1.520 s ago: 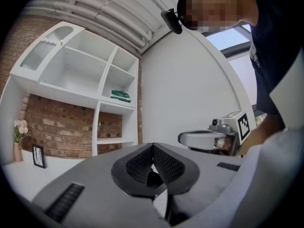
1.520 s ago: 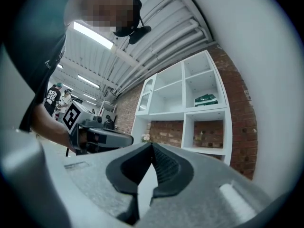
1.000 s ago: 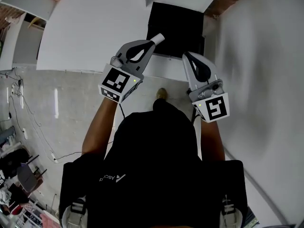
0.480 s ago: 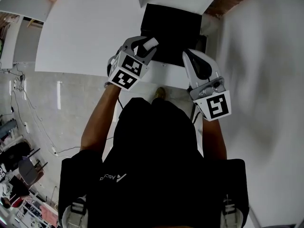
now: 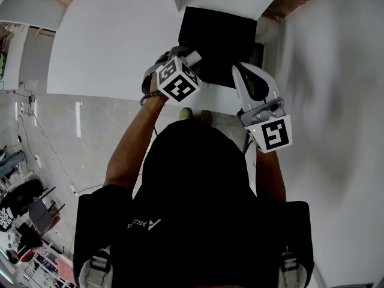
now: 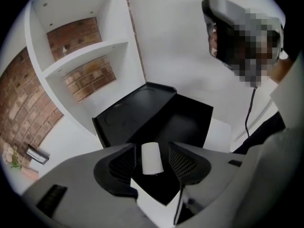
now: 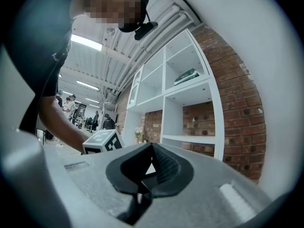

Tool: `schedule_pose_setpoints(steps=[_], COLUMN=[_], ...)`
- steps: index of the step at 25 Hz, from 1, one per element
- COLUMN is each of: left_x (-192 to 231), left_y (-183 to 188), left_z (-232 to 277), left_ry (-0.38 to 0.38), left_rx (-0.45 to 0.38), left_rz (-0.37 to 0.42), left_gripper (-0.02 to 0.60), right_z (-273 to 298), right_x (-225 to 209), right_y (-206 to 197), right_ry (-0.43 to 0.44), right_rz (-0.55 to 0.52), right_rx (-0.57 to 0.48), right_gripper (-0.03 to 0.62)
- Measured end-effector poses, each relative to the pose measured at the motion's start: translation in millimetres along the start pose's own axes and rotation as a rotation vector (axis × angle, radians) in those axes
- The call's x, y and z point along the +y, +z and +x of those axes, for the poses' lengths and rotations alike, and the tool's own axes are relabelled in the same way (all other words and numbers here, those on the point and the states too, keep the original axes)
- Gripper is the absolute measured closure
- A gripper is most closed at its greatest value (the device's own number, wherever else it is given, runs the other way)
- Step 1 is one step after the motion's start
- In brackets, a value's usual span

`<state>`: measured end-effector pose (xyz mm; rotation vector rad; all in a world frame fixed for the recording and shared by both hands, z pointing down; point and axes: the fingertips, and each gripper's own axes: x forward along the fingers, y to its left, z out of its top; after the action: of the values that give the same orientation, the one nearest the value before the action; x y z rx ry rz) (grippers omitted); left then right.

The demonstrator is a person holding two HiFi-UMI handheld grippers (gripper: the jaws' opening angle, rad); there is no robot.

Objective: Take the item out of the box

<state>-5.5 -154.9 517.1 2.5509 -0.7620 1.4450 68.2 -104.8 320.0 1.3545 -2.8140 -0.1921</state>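
An open black box (image 5: 216,32) stands on the white table (image 5: 108,41); in the left gripper view its lid (image 6: 135,110) lies back and its dark inside (image 6: 187,125) is bare. My left gripper (image 6: 153,147) points down over the box's near edge with its jaws opening. A small white cylinder (image 6: 152,158) sits between the pads with a gap on each side; I cannot tell whether it rests on anything. In the head view the left gripper (image 5: 187,62) is at the box's front left. The right gripper (image 5: 240,71) hangs at the front right, and its jaws (image 7: 151,158) are shut on nothing.
White cubby shelves (image 6: 71,46) against a brick wall (image 6: 23,99) stand behind the box. A white panel (image 5: 330,101) runs along the right. The table's front edge (image 5: 120,95) lies just ahead of my body, with grey floor (image 5: 60,137) below it.
The left gripper moved forward and right to the box's edge and tipped downward. Its jaws, earlier shut on the white cylinder, have spread apart. The right gripper hardly moved.
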Motion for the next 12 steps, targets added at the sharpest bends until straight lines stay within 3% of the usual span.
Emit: schedule_pose_setpoints(steps=[12], left_x=[-5], left_y=[-21], left_z=[41], left_ry=[-0.041], left_rx=[0.189], left_rz=[0.065], left_gripper=[0.373], right_z=[-1], right_x=[-10], right_y=[-9], right_ry=[-0.039], right_rz=[0.035], right_rx=[0.007], right_gripper=[0.592])
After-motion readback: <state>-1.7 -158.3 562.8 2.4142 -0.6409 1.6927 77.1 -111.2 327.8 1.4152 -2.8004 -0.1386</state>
